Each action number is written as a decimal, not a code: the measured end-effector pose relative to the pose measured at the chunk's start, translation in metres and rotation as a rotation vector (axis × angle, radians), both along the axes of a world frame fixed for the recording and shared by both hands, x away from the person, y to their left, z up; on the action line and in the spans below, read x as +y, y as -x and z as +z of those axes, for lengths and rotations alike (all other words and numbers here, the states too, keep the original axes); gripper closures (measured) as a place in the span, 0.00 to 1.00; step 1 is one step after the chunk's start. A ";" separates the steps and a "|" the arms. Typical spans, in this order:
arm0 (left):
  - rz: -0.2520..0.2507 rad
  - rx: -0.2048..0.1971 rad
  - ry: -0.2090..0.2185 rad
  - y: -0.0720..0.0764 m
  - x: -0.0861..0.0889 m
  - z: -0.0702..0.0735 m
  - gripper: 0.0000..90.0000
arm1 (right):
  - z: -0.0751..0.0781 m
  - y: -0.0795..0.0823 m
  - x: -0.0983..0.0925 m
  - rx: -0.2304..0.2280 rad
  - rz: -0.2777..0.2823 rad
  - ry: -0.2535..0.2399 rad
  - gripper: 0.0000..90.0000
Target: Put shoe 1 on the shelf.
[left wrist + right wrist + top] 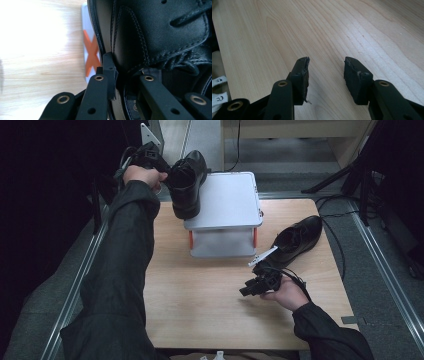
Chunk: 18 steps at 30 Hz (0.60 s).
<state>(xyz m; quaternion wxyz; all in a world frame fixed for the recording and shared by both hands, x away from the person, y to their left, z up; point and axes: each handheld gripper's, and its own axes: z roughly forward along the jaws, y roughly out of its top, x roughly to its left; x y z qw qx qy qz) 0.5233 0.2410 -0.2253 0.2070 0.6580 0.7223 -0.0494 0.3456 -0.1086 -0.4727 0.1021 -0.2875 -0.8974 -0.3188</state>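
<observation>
A black leather shoe [187, 182] hangs tilted over the left edge of a white box [227, 202], toe down near the box's lid. My left gripper [159, 166] is shut on that shoe's collar; in the left gripper view one jaw sits outside the leather [130, 37] and one inside the opening. A second black shoe [298, 236] lies on the wooden table [200, 295] at the right, beside the box. My right gripper [250, 289] is held low over the table in front of that shoe, open, with bare wood [287, 32] between its jaws.
The white box has orange marks [190, 239] on its front corners and stands at the table's far middle. A metal rail [75, 285] runs along the table's left side. Black cables and tripod legs [350, 175] lie on the grey floor at the right.
</observation>
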 end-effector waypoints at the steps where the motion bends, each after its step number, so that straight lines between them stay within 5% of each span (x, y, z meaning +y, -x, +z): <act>1: -0.007 0.005 -0.001 -0.002 -0.004 -0.002 0.92 | 0.000 0.000 -0.001 0.004 -0.003 -0.001 0.62; 8: -0.031 0.022 -0.010 -0.009 -0.027 -0.014 0.92 | 0.000 -0.002 -0.001 0.004 -0.013 0.000 0.63; 18: -0.022 0.042 0.010 -0.010 -0.037 -0.024 0.87 | -0.001 -0.003 0.000 0.001 -0.009 0.004 0.63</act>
